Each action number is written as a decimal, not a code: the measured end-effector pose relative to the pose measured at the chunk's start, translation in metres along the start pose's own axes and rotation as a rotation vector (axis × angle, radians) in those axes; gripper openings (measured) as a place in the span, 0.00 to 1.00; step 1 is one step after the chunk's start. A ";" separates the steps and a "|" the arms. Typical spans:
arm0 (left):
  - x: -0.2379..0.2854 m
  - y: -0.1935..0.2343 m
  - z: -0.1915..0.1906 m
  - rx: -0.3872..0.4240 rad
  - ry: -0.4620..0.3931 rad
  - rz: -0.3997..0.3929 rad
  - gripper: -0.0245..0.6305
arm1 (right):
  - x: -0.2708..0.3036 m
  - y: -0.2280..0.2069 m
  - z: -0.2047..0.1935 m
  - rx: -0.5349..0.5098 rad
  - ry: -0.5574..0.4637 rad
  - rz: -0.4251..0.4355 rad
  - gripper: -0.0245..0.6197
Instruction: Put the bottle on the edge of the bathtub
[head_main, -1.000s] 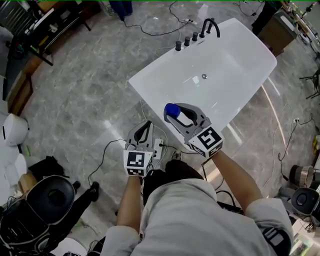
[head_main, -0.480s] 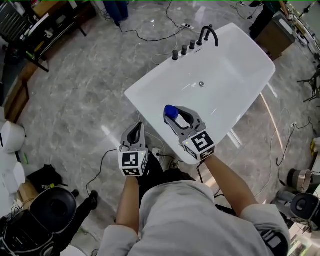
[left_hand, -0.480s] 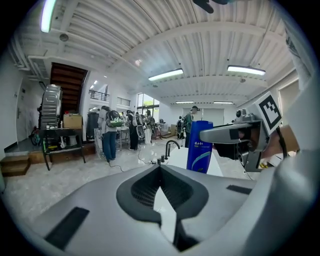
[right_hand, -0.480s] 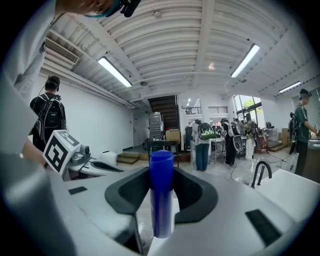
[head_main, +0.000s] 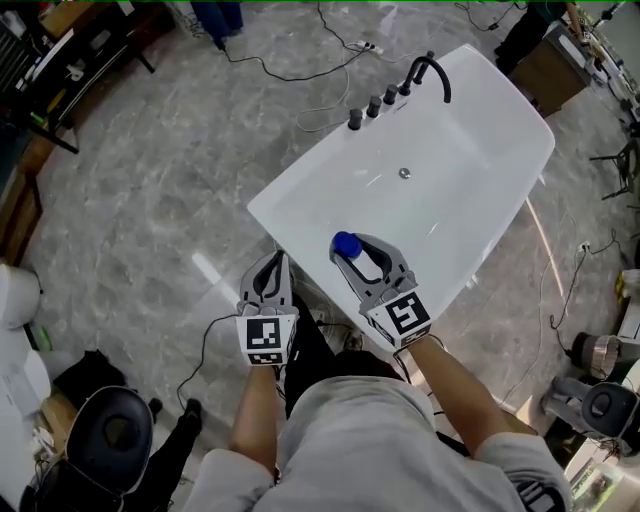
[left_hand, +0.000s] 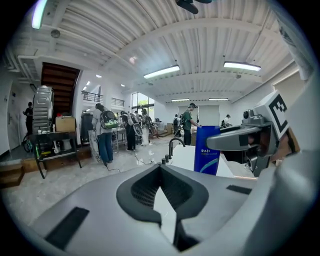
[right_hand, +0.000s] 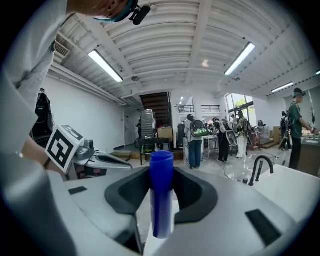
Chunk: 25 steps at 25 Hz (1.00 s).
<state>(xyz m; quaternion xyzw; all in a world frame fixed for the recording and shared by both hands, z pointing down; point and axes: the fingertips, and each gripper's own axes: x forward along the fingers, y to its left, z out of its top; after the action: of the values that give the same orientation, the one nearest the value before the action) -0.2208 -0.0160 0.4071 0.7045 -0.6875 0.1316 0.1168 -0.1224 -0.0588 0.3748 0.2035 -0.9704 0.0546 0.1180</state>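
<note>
The right gripper (head_main: 352, 258) clamps a slim blue plastic bottle with a rounded cap (head_main: 346, 243), held upright between its grey jaws. In the head view the bottle shows over the near rim of the glossy white bathtub with rounded corners (head_main: 300, 190). Beside it, the left gripper (head_main: 268, 272) is closed and holds nothing. A black curved faucet (head_main: 432, 68) and knobs stand at the tub's far end. Around it lie polished grey marbled floor (head_main: 150, 200) and black cables (head_main: 300, 75).
</note>
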 end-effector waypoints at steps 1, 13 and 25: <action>0.007 0.008 -0.004 -0.017 0.008 -0.002 0.05 | 0.008 -0.002 -0.003 0.009 0.006 -0.012 0.27; 0.108 0.076 -0.026 -0.038 0.063 -0.123 0.05 | 0.122 -0.058 -0.022 0.092 0.065 -0.136 0.27; 0.190 0.125 -0.056 -0.044 0.135 -0.213 0.05 | 0.212 -0.121 -0.053 0.163 0.084 -0.297 0.27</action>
<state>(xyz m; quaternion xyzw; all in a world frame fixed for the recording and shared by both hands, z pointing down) -0.3430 -0.1783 0.5230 0.7605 -0.6020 0.1503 0.1914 -0.2503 -0.2422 0.4867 0.3509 -0.9163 0.1234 0.1486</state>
